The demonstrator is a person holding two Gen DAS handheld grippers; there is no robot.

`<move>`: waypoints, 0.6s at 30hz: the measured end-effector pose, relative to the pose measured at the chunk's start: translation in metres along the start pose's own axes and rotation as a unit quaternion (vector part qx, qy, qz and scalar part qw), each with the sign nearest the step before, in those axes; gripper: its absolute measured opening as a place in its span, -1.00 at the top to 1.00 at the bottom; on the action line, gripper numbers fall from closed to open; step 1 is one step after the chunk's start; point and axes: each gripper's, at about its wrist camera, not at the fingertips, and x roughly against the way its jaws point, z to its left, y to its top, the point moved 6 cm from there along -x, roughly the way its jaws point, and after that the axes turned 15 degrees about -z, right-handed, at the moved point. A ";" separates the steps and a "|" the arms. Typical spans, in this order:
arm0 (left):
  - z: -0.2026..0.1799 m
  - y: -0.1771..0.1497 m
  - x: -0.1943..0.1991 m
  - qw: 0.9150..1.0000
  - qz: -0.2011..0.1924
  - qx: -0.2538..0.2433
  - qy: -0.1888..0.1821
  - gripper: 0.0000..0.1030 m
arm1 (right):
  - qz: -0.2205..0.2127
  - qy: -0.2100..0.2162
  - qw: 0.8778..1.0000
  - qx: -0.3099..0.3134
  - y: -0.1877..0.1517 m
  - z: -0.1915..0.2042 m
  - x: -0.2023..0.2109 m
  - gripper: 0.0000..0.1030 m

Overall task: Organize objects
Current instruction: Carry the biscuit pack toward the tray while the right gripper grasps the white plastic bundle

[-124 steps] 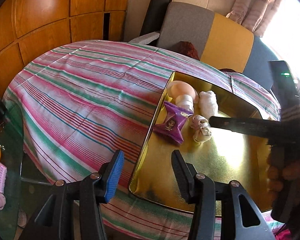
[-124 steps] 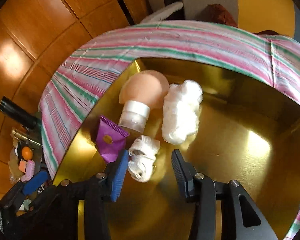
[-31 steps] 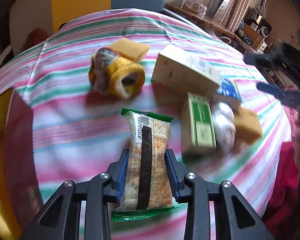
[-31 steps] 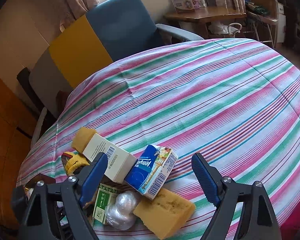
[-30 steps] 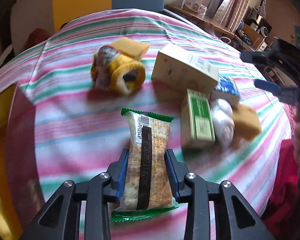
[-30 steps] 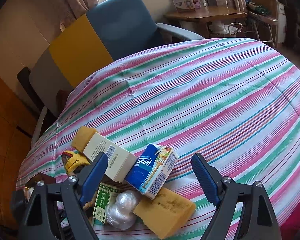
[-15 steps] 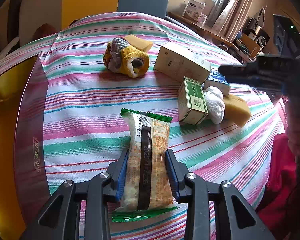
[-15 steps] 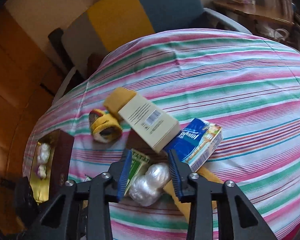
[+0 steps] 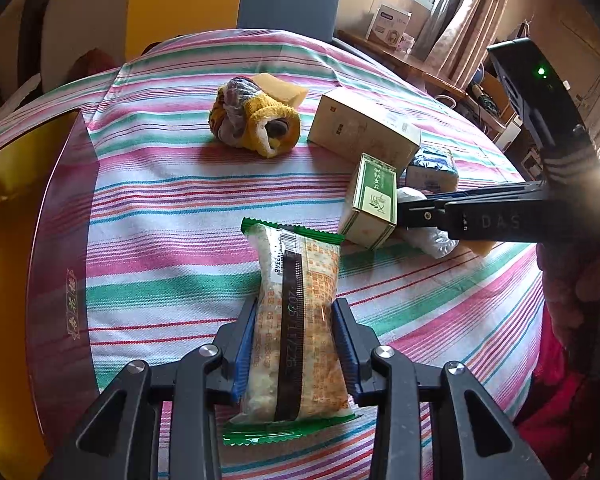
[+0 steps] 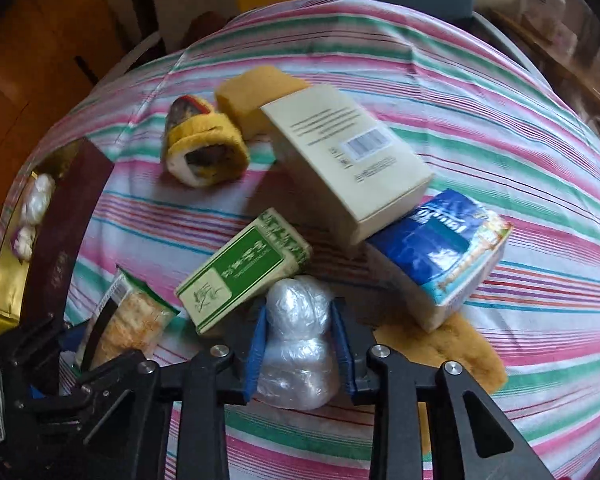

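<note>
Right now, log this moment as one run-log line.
left gripper: shut on cracker packet | right gripper: shut on plastic-wrapped bundle | gold tray: left

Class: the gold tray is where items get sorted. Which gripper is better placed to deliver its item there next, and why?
Left. The left gripper grips the cracker packet beside the gold tray; the right gripper sits farther off.

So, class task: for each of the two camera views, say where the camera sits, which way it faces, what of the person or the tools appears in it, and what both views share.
Left wrist: sits on the left gripper, facing across the striped table; its fingers clamp the cracker packet; the right gripper enters from the right.
Right wrist: sits on the right gripper, facing down at the pile; its fingers clamp the plastic-wrapped bundle; the left gripper shows at lower left.
Shared: green box, cream box, yellow sock roll.
</note>
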 end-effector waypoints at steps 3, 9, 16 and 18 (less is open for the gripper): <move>-0.001 0.000 0.000 1.000 -0.002 0.001 0.000 0.28 | 0.004 0.001 1.000 -0.004 -0.001 -0.002 -0.002 0.40; -0.001 0.001 -0.001 1.000 -0.003 -0.001 0.001 0.28 | 0.009 -0.005 1.000 -0.002 -0.002 -0.003 -0.006 0.40; -0.004 0.004 0.002 1.000 0.006 -0.013 0.002 0.33 | 0.011 -0.005 1.000 0.000 -0.003 -0.002 -0.006 0.40; -0.007 0.005 0.006 1.000 0.005 -0.010 -0.004 0.34 | 0.012 -0.003 1.000 0.000 -0.004 -0.003 -0.007 0.39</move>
